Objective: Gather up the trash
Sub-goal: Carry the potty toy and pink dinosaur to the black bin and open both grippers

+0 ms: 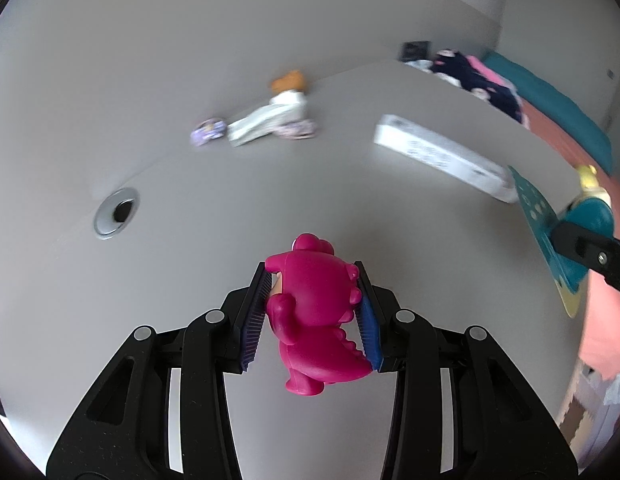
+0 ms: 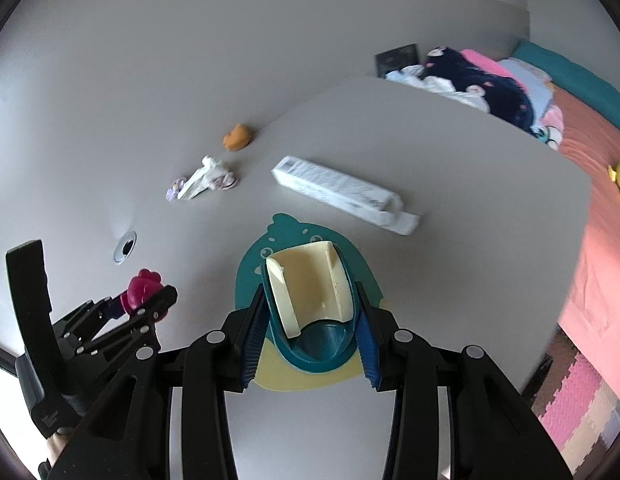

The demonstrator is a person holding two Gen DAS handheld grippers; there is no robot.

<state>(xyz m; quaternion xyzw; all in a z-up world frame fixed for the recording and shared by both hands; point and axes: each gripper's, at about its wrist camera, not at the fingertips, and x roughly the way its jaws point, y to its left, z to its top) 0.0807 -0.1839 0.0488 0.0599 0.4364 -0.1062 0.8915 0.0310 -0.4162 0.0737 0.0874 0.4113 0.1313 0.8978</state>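
My left gripper (image 1: 310, 280) is shut on a magenta dinosaur-shaped toy (image 1: 314, 308), held above the grey desk (image 1: 190, 300). The right wrist view shows that same gripper (image 2: 144, 292) at lower left with the toy (image 2: 140, 286) in it. My right gripper (image 2: 310, 292) is shut on a teal whale-shaped dustpan with a cream insert (image 2: 306, 280); the dustpan (image 1: 550, 236) also shows at the left wrist view's right edge. Farther back on the desk lie a long white carton (image 2: 334, 188), crumpled wrappers (image 2: 206, 180) and an orange scrap (image 2: 236, 137).
A round cable hole (image 2: 125, 247) sits in the desk at the left. The wall runs along the desk's far side. Right of the desk is a bed (image 2: 598, 140) with dark and pink clothes (image 2: 490, 84). Foam mats (image 2: 578, 404) cover the floor at lower right.
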